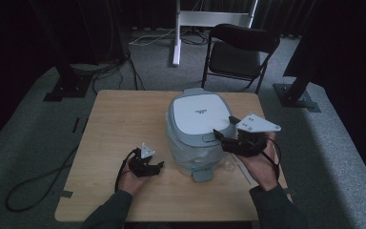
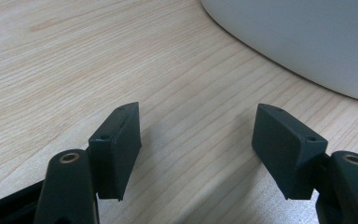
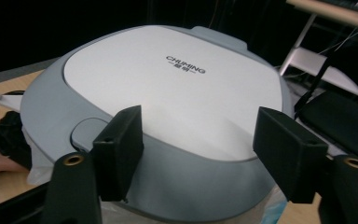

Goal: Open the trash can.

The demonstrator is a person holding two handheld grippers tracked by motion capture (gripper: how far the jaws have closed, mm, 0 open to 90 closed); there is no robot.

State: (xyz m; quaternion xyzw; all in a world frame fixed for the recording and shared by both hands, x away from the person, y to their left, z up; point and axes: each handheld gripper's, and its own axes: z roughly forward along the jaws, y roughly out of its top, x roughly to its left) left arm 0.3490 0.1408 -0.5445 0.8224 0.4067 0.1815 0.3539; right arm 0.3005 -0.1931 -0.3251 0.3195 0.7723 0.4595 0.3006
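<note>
A: Where's the cooker?
B: The cooker (image 1: 201,129) sits on the table (image 1: 119,124), right of centre and toward the far edge, lid (image 3: 168,88) down. Clear plastic wrap (image 1: 183,157) bunches around its lower body.

A: And the right tool?
B: The right tool (image 1: 222,134) is at the cooker's near right side, up at lid level, in the person's right hand (image 1: 262,167). Its jaws stand wide apart with nothing between them — in the right tool's own view they frame the lid's near rim and the latch button (image 3: 86,130), with no sure contact.

A: The left one?
B: The left tool (image 1: 158,166) rests low over the table, near left of the cooker, held in the left hand (image 1: 131,179). Its jaws are spread too, over bare wood — the cooker's white wall (image 2: 307,42) curves past just beyond them, not touching.

A: Anything else about?
B: A black folding chair (image 1: 240,52) stands on the floor beyond the far edge, and cables (image 1: 38,181) trail over the carpet to the left
</note>
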